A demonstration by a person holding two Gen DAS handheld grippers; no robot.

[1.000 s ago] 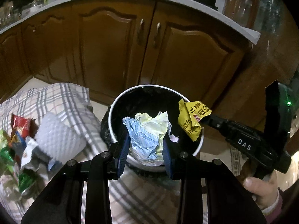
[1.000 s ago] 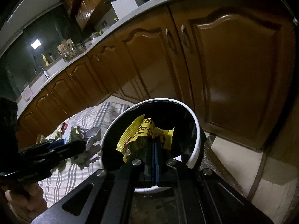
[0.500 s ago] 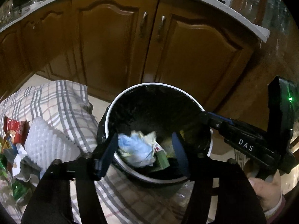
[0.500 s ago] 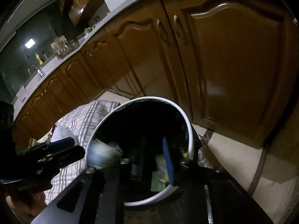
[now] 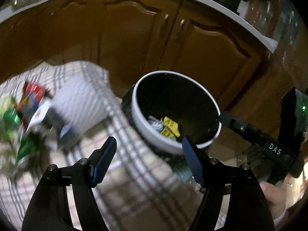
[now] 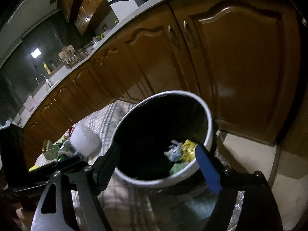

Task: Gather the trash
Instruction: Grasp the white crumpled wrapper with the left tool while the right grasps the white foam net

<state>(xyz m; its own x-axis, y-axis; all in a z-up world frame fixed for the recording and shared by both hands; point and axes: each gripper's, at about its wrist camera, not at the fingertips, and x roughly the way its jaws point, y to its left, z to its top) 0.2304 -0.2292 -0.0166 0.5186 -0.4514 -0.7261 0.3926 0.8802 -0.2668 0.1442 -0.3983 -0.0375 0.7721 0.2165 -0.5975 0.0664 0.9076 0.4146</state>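
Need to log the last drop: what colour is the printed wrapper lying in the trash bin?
Yellow wrapper with dark print, clearest in the left wrist view.

- Below my claws a grey-and-white plaid cloth (image 5: 134, 173) covers the floor.
- A white-rimmed round bin with a black liner (image 5: 154, 134) stands on it by the brown wooden cabinets.
- A white ribbed foam wrap (image 5: 84, 100) lies on the cloth, beside blurred colourful wrappers (image 5: 17, 115).
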